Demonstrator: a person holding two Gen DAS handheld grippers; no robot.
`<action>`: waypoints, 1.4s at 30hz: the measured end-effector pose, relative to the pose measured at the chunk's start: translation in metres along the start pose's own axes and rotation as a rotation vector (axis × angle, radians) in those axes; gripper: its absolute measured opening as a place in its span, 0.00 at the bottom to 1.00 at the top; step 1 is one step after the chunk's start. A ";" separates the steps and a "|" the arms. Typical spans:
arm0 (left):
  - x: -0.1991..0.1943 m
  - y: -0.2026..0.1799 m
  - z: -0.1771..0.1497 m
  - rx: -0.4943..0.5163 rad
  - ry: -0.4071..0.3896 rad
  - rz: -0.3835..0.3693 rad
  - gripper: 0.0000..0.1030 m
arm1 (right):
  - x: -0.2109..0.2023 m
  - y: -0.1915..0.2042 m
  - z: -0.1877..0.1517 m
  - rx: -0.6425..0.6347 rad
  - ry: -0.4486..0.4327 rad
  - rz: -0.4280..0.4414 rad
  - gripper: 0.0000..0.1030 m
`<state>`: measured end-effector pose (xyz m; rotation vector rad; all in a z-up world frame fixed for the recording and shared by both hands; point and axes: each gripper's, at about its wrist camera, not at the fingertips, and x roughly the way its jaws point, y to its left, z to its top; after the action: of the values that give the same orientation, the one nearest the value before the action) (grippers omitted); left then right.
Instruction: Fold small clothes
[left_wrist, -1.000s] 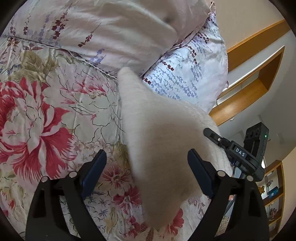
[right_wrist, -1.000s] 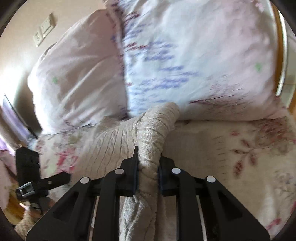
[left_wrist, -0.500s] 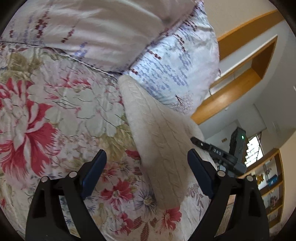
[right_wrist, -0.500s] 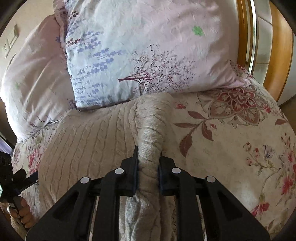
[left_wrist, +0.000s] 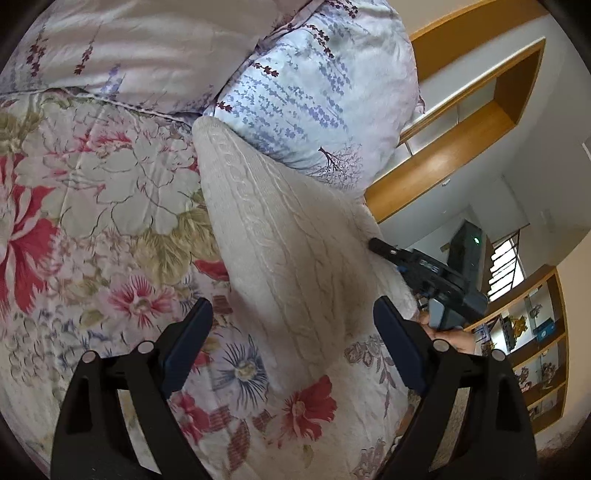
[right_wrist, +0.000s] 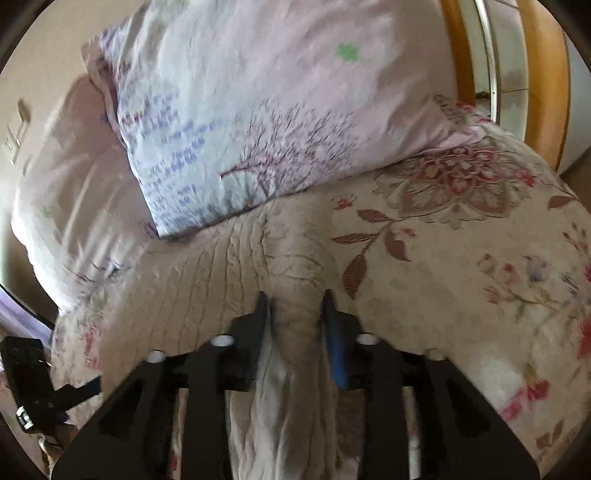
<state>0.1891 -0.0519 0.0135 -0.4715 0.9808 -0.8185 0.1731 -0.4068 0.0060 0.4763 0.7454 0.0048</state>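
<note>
A cream cable-knit sweater (left_wrist: 280, 251) lies flat on the floral bedspread (left_wrist: 92, 206), its far end against the pillows. My left gripper (left_wrist: 291, 325) is open and empty, hovering over the sweater's near part. In the right wrist view the sweater (right_wrist: 207, 273) spreads to the left, and a bunched fold of it (right_wrist: 295, 295) runs between the fingers of my right gripper (right_wrist: 295, 299). The jaws have parted slightly around the fold and no longer pinch it tight. The right gripper also shows in the left wrist view (left_wrist: 432, 273) at the sweater's right edge.
Two floral pillows (left_wrist: 317, 81) (right_wrist: 258, 110) lie at the head of the bed behind the sweater. A wooden bed frame (right_wrist: 543, 74) and wall shelves (left_wrist: 480, 122) stand to the right. The bedspread (right_wrist: 461, 258) extends right of the sweater.
The right gripper lowered the sweater fold onto the bed and its jaws have parted from shut. The sweater now lies flatter. The left gripper stayed open and drew back a little.
</note>
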 end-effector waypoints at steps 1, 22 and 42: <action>-0.001 0.000 -0.001 -0.013 0.000 -0.002 0.85 | -0.009 -0.003 0.000 0.006 -0.008 0.016 0.46; 0.013 -0.011 -0.030 0.012 0.056 0.081 0.17 | -0.066 -0.004 -0.040 -0.022 -0.077 0.130 0.11; -0.008 -0.020 -0.032 0.106 0.010 0.155 0.64 | -0.052 -0.028 -0.036 0.078 -0.021 0.118 0.54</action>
<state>0.1509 -0.0580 0.0160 -0.2967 0.9661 -0.7292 0.1066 -0.4255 0.0058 0.5936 0.6975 0.0814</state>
